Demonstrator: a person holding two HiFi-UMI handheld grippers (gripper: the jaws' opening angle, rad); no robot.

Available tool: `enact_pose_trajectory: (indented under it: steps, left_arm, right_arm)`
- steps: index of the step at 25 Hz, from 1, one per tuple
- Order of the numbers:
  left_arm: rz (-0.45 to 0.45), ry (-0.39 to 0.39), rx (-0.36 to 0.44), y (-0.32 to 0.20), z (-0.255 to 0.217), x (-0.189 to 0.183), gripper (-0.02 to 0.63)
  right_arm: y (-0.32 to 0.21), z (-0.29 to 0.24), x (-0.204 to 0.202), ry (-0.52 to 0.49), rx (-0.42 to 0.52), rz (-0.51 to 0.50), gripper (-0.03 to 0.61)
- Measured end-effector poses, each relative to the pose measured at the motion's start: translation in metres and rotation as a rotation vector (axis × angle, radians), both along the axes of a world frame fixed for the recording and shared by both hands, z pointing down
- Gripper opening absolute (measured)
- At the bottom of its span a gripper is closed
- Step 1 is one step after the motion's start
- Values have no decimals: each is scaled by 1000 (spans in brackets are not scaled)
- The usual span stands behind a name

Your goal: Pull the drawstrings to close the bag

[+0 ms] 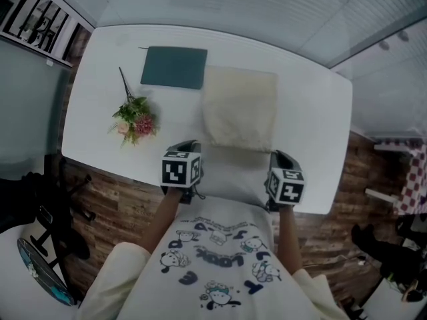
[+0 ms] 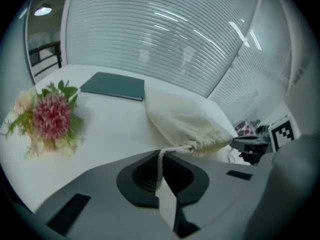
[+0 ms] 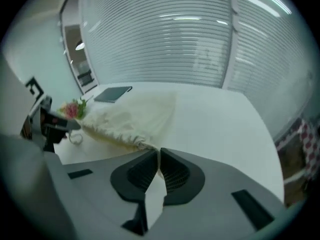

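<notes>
A cream drawstring bag point(image 1: 240, 109) lies flat on the white table point(image 1: 313, 132), with its gathered mouth toward me. My left gripper point(image 1: 192, 147) is at the mouth's left corner. In the left gripper view its jaws are shut on the left drawstring point(image 2: 161, 160), which runs taut from the puckered mouth of the bag point(image 2: 185, 119) into the left gripper point(image 2: 161, 156). My right gripper point(image 1: 276, 157) is at the mouth's right corner. In the right gripper view the right gripper point(image 3: 157, 156) is shut on the right drawstring point(image 3: 150, 146), just where it leaves the bag point(image 3: 130, 116).
A dark green notebook point(image 1: 175, 67) lies at the far left of the bag. A small bunch of pink flowers point(image 1: 135, 120) lies left of it. The table's near edge runs just under both grippers. Window blinds stand behind the table.
</notes>
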State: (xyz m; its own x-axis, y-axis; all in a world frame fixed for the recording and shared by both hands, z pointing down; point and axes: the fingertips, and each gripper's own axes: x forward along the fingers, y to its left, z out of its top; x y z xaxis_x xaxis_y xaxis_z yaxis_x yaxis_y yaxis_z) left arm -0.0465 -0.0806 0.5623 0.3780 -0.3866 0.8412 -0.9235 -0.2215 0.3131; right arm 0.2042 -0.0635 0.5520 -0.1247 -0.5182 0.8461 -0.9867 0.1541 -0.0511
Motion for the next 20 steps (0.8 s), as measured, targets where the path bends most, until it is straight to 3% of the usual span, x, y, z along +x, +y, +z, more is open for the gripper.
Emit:
enact_pose_trajectory:
  steps: [3,7,11,16,20]
  left_arm:
    - [-95,40,-11,-2,2,-6,41]
    - [-200,54,-8,-3,3,-18,41]
    - [-247,65,-12,-4,6,-26,41]
    - [-269,35,12,-10,3,-39,41]
    - [-297,24,16,-12,2,-51,41]
  right_arm:
    - [1,2,3,-143,-1,144,28]
    - [1,-2,12,-159,31,220,29]
    - [4,2,17,-197,23,264,28]
    - [5,2,17,-205,24,267,29]
    - [2,1,14,-197,22,208,29]
